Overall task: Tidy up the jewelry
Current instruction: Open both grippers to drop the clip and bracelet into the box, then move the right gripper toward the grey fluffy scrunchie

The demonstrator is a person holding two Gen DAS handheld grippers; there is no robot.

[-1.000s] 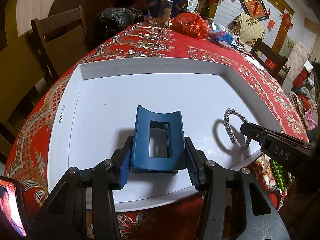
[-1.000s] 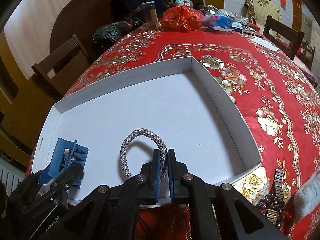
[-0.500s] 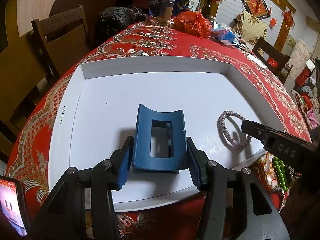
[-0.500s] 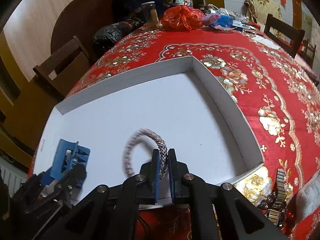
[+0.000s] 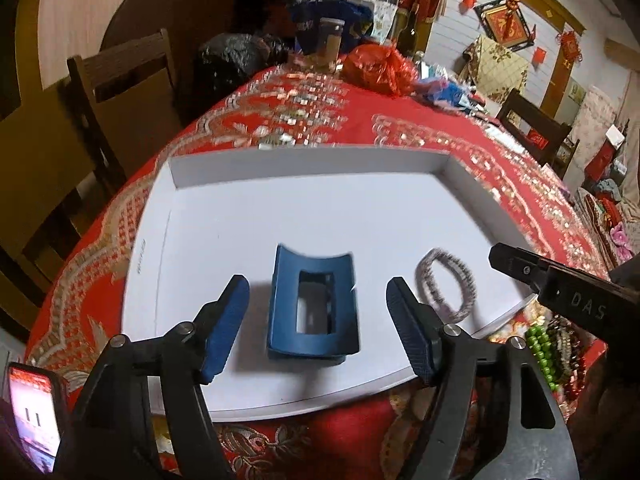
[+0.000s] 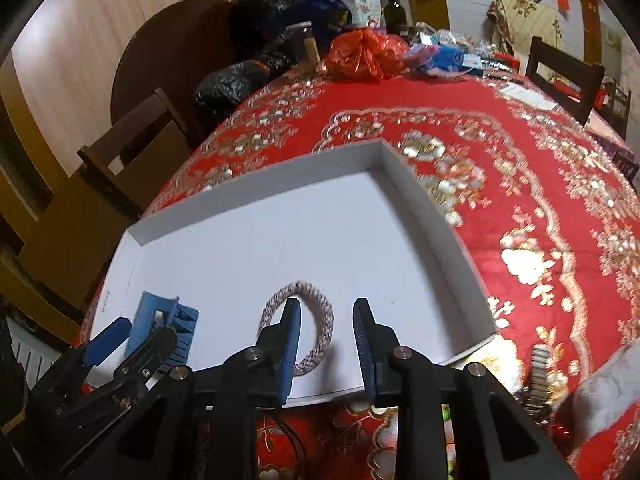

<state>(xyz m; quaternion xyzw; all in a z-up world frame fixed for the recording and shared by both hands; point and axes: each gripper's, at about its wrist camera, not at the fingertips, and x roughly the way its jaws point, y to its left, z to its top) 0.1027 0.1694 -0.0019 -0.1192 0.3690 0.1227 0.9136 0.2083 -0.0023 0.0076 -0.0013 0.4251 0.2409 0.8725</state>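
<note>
Both my grippers, left [image 5: 318, 320] and right [image 6: 326, 346], gape open; hair clip [image 5: 314, 310] dead centre between left fingers, bracelet [image 6: 297, 326] lower middle, nearer right.

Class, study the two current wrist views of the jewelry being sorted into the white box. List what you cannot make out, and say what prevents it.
- Bracelet, right wrist view: one side hidden behind a gripper finger.
- Hair clip, right wrist view: partly covered by the left gripper.
- Bead strands, left wrist view: partly blocked by the right gripper; count unclear.
- Print on the box rim, left wrist view: too small to read.
</note>
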